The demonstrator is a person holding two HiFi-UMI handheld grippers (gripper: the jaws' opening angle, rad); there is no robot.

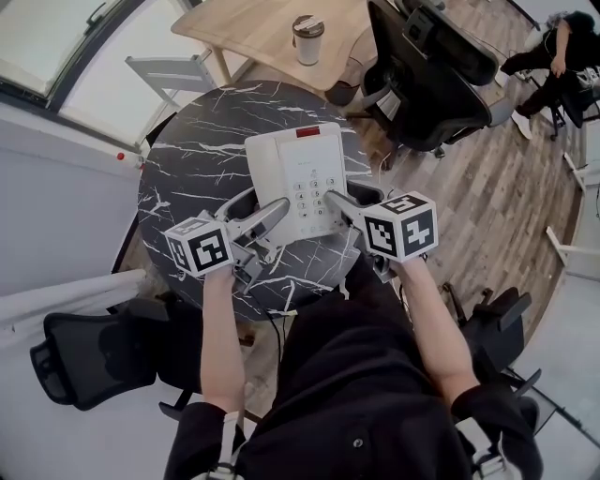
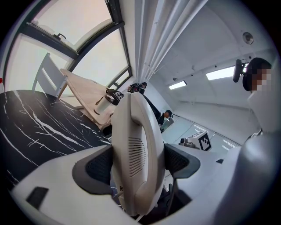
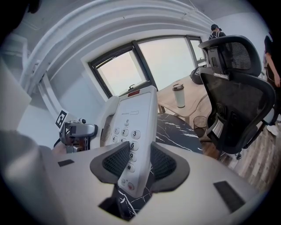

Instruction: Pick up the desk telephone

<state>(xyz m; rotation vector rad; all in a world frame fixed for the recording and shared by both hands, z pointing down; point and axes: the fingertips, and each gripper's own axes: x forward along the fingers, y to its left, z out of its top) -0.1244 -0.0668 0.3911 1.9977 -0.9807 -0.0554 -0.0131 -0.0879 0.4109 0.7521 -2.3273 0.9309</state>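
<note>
The telephone is at the middle of the bench, with the left claw at its 7 o'clock corner and the right claw at its 4 o'clock edge. At 12 o'clock beyond, a cup stands on a second bench. An office chair stands at 2 o'clock.

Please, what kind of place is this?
Probably an office or meeting area: black mesh office chairs, a white push-button desk telephone, a round black marble-patterned table, and a light wooden table beside large windows.

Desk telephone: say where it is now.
In the head view the desk telephone is mid-frame over the black marble table, gripped by the left gripper on its handset side and the right gripper on its keypad side.
</note>
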